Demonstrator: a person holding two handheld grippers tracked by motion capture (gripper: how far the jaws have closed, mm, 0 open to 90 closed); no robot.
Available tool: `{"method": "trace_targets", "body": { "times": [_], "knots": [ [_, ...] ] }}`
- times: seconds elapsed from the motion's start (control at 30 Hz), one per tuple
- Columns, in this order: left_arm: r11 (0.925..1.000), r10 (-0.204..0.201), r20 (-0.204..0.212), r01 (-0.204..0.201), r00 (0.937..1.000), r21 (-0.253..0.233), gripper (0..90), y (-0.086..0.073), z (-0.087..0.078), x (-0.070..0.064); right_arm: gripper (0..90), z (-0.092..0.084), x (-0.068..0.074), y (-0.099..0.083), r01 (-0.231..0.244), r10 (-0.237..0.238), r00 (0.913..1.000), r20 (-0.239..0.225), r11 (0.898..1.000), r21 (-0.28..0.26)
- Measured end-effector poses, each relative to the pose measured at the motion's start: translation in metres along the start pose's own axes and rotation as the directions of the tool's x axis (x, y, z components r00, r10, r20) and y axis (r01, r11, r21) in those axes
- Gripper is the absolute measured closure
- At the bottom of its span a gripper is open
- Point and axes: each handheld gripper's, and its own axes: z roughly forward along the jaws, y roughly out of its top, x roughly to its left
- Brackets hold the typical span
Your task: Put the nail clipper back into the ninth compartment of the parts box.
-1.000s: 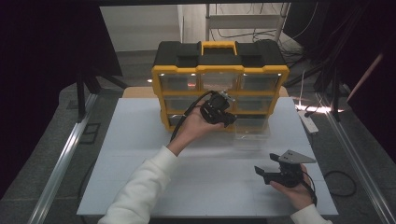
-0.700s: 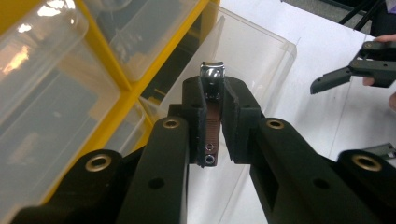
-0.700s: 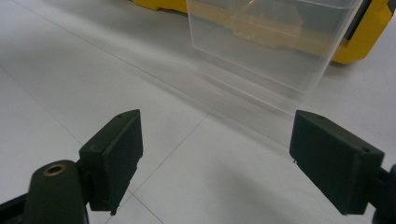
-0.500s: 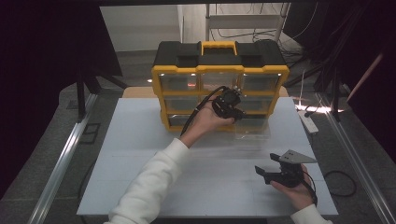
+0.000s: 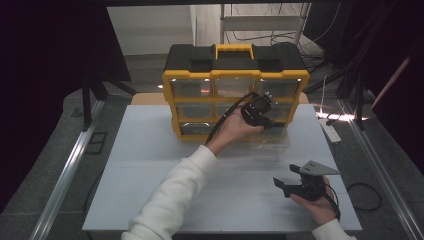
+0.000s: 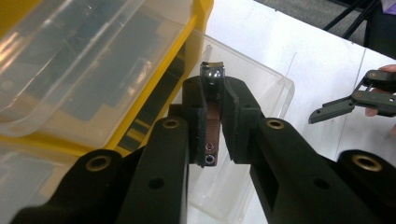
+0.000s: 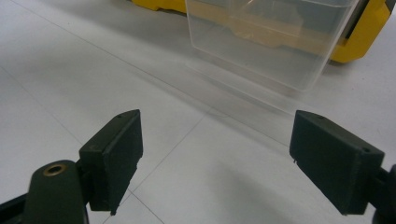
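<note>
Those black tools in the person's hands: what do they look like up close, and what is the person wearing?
Each is matt black plastic with two blocky jaws on arms studded with brass-ringed holes. The left gripper trails a black cable; the right gripper carries a grey three-cornered plate on top. Both arms wear white sleeves.

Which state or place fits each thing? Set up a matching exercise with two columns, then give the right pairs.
Things:
1. left gripper
2. right gripper
3. clear plastic drawer
4. yellow and black plastic organiser case

States or places:
A. pulled out onto the white table
B. jaws wide apart, nothing between them
C. stands at the far side of the table
D. shut on a small brown and silver metal part

Pairs: 1-D, 2-B, 3-A, 4-C
</note>
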Motion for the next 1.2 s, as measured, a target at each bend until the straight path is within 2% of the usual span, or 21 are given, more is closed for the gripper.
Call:
{"method": "trace_targets", "body": {
  "times": [0.13,0.2,0.27,0.43,0.6,0.63,0.7,0.77,0.83,0.87,0.9,0.93,1.0,1.2],
  "knots": [
    [1.0000,-0.005,0.003,0.005,1.0000,0.004,79.8,-0.001,0.000,0.002,18.0,0.000,0.000,0.000,0.000,0.000,1.0000,-0.001,1.000,0.000],
    [1.0000,-0.005,0.019,0.005,0.9998,0.006,79.8,-0.002,0.000,0.002,18.0,0.001,0.000,0.000,0.003,-0.003,1.0000,-0.002,1.000,0.001],
    [1.0000,-0.004,0.011,0.003,0.9999,0.007,79.8,-0.003,0.001,0.002,18.0,0.001,0.000,0.000,0.002,-0.002,1.0000,-0.005,1.000,0.001],
    [0.9997,-0.003,0.015,0.003,0.9999,0.023,79.7,-0.008,0.010,0.002,18.0,0.001,0.000,0.000,0.005,-0.005,1.0000,-0.001,1.000,0.002],
    [0.9998,-0.007,0.024,0.006,0.9997,0.017,78.7,-0.014,0.016,0.003,18.0,0.001,0.000,0.000,0.002,-0.002,1.0000,0.000,1.000,0.005],
    [1.0000,-0.008,0.036,0.008,0.9993,-0.005,76.9,-0.015,0.016,0.004,18.0,0.001,-0.001,0.000,-0.001,0.001,1.0000,-0.004,1.000,0.004],
    [0.9993,-0.013,0.062,0.015,0.9980,-0.033,62.8,-0.015,0.014,0.005,18.0,0.002,-0.001,0.000,0.000,0.000,1.0000,-0.004,1.000,0.005],
    [0.9991,-0.006,0.077,0.009,0.9970,-0.042,47.2,-0.016,0.011,0.005,18.0,0.002,-0.001,-0.001,-0.002,0.002,1.0000,-0.004,1.000,0.006],
    [0.9987,0.010,0.085,-0.005,0.9963,-0.050,37.5,-0.018,0.008,0.003,18.0,0.002,-0.002,-0.001,-0.003,0.003,1.0000,-0.001,1.000,0.008],
    [0.9984,0.016,0.077,-0.012,0.9969,-0.056,32.7,-0.020,0.006,0.002,18.0,0.002,-0.002,-0.001,-0.004,0.004,1.0000,-0.002,1.000,0.008],
    [0.9973,0.023,0.050,-0.020,0.9985,-0.071,29.0,-0.022,0.004,-0.001,18.0,0.003,-0.002,-0.001,-0.008,0.008,1.0000,-0.006,1.000,0.005],
    [0.9965,0.026,0.030,-0.024,0.9992,-0.080,26.7,-0.024,0.003,-0.003,17.9,0.003,-0.003,-0.001,-0.007,0.007,1.0000,-0.006,1.000,0.006],
    [0.9963,0.020,0.042,-0.017,0.9989,-0.084,23.8,-0.028,0.000,-0.004,17.9,0.003,-0.003,-0.001,-0.013,0.013,0.9999,-0.008,1.000,0.007],
    [0.9956,0.010,0.031,-0.007,0.9995,-0.093,23.2,-0.036,-0.006,-0.003,17.9,0.001,-0.002,-0.002,-0.012,0.012,0.9998,-0.018,1.000,0.004]
  ]
}}
